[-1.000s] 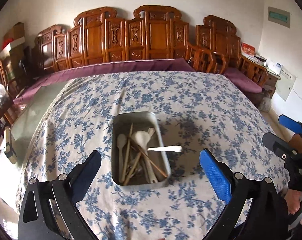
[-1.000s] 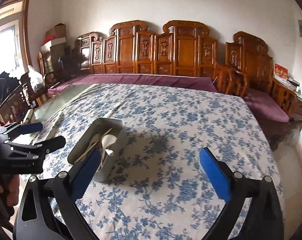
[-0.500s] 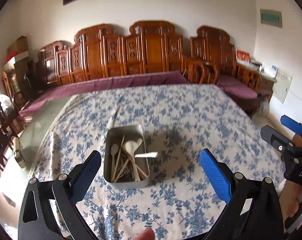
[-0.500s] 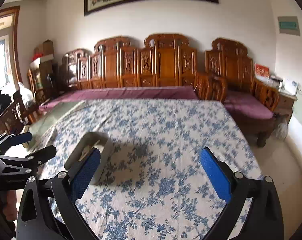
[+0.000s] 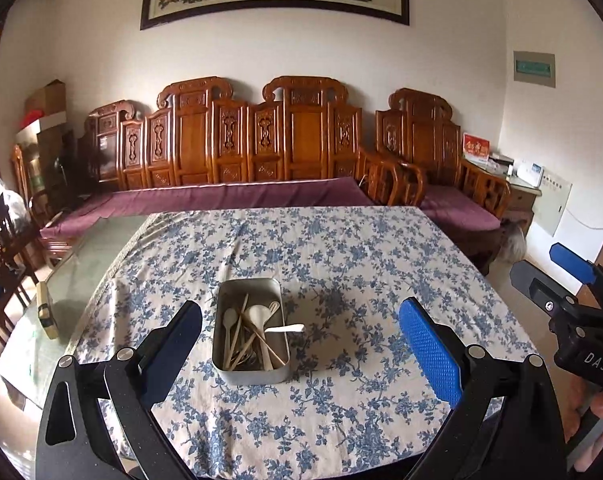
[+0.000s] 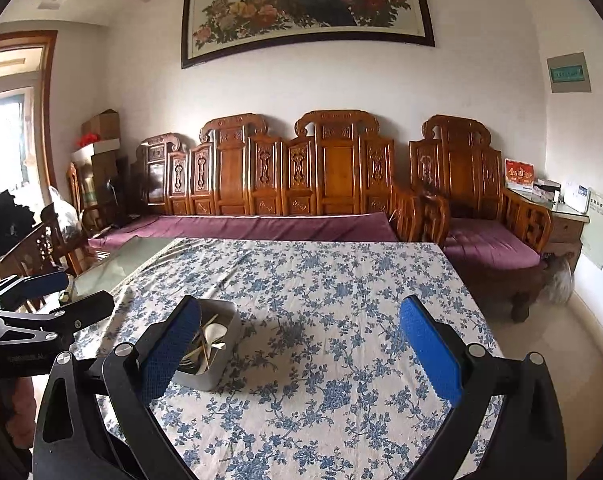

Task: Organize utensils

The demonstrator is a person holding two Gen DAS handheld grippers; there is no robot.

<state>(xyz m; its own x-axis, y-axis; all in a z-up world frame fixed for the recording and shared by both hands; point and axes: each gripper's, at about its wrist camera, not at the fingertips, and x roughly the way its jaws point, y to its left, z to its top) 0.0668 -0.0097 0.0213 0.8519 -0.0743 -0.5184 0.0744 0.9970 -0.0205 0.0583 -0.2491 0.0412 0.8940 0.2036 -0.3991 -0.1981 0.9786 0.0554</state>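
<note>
A grey metal tin (image 5: 251, 372) stands on the blue-flowered tablecloth (image 5: 341, 264), holding several white spoons (image 5: 259, 314) and wooden chopsticks (image 5: 239, 336); one spoon handle sticks out over its right rim. My left gripper (image 5: 299, 344) hangs open, well back from and above the tin, with nothing between its fingers. The right gripper (image 6: 299, 344) is also open and empty; in its view the tin (image 6: 211, 376) sits partly behind the left finger. Each gripper shows at the edge of the other's view: the right one (image 5: 557, 276) and the left one (image 6: 53, 296).
A bare glass strip of the table (image 5: 85, 248) lies left of the cloth, with a small tan object (image 5: 45, 314) on it. A carved wooden bench with purple cushions (image 5: 237, 196) runs behind the table. Dark chairs (image 5: 1, 256) stand at the left. A hand shows at the right edge.
Both grippers have pulled back and tilted up, so the tin looks smaller and farther away and more of the wall and painting shows. Both stay open.
</note>
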